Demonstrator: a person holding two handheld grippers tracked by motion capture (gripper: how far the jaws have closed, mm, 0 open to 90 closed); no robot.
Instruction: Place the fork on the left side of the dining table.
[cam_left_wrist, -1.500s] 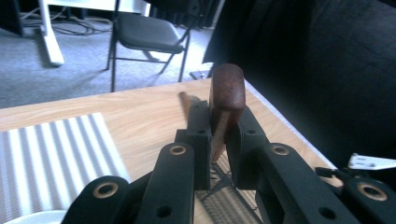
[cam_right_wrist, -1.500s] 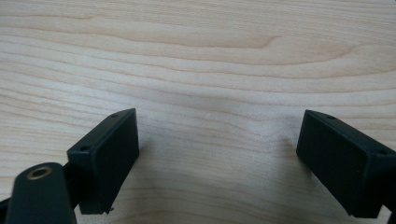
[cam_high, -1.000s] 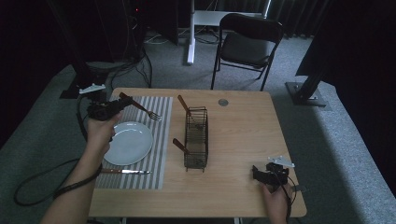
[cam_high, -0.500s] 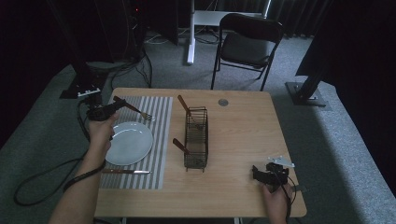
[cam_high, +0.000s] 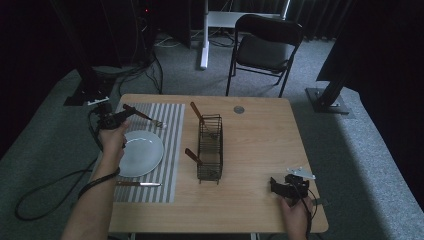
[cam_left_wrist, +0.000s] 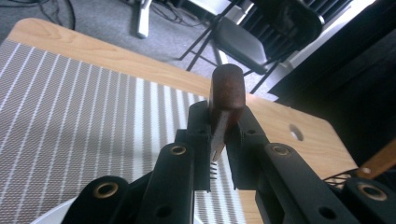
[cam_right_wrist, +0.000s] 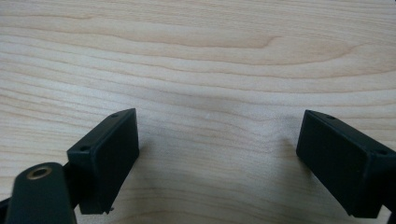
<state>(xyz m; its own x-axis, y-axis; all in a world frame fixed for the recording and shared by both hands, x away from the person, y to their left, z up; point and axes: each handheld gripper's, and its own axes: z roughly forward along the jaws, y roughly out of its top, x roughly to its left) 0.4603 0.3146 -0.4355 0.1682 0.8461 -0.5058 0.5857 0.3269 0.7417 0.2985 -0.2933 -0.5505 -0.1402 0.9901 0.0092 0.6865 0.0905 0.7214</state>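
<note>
My left gripper (cam_high: 125, 114) (cam_left_wrist: 219, 126) is shut on a fork (cam_high: 144, 116) with a brown wooden handle (cam_left_wrist: 226, 91). The handle's end sticks up past the jaws and the metal tines (cam_left_wrist: 213, 170) show below them. In the high view the fork lies nearly level, low over the striped placemat (cam_high: 172, 130), just beyond the white plate (cam_high: 142, 152); whether it touches the mat I cannot tell. My right gripper (cam_high: 276, 186) (cam_right_wrist: 219, 154) stands open on the bare wooden table (cam_right_wrist: 210, 56) at the front right, nothing between its jaws.
A knife (cam_high: 137, 184) lies on the placemat in front of the plate. A black wire basket (cam_high: 210, 147) at mid-table holds two wooden-handled utensils (cam_high: 197, 112). A round grommet (cam_high: 239, 109) sits near the far edge. A black chair (cam_high: 267, 45) stands behind the table.
My left hand has sunk toward the placemat with the fork still gripped. The right hand and gripper have stayed put.
</note>
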